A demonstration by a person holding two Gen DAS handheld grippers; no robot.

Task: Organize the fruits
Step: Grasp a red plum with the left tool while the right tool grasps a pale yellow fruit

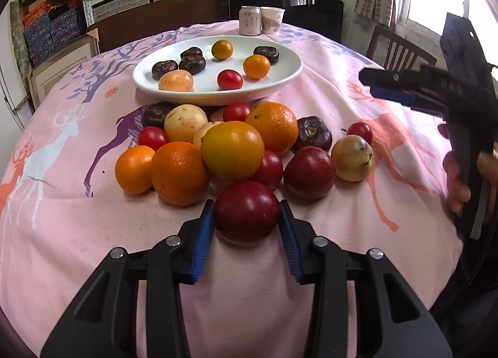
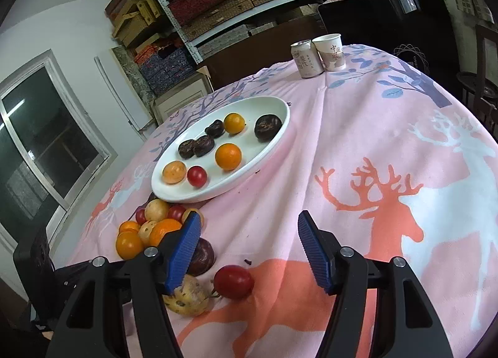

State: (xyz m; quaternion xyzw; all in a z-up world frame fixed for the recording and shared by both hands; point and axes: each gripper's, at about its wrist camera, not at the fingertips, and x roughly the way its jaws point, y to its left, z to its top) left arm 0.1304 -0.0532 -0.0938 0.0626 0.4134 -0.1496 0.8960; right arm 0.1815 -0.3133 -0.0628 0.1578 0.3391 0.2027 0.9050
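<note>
My left gripper (image 1: 247, 218) is shut on a dark red plum (image 1: 247, 211) at the near edge of a fruit pile (image 1: 232, 149) of oranges, tomatoes, plums and dark chestnuts on the pink cloth. A white oval plate (image 1: 289, 77) behind the pile holds several small fruits. My right gripper (image 2: 249, 242) is open and empty above the cloth; it shows in the left wrist view (image 1: 386, 87) at the right. A red cherry tomato (image 2: 233, 281) and a spotted yellow fruit (image 2: 188, 297) lie just below its left finger. The plate (image 2: 274, 152) lies ahead of it to the left.
A drink can (image 1: 250, 20) and a paper cup (image 1: 272, 19) stand at the table's far edge. Shelves of boxes fill the back wall. A wooden chair (image 1: 401, 49) stands at the right. The pink deer-print cloth (image 2: 373, 140) covers the round table.
</note>
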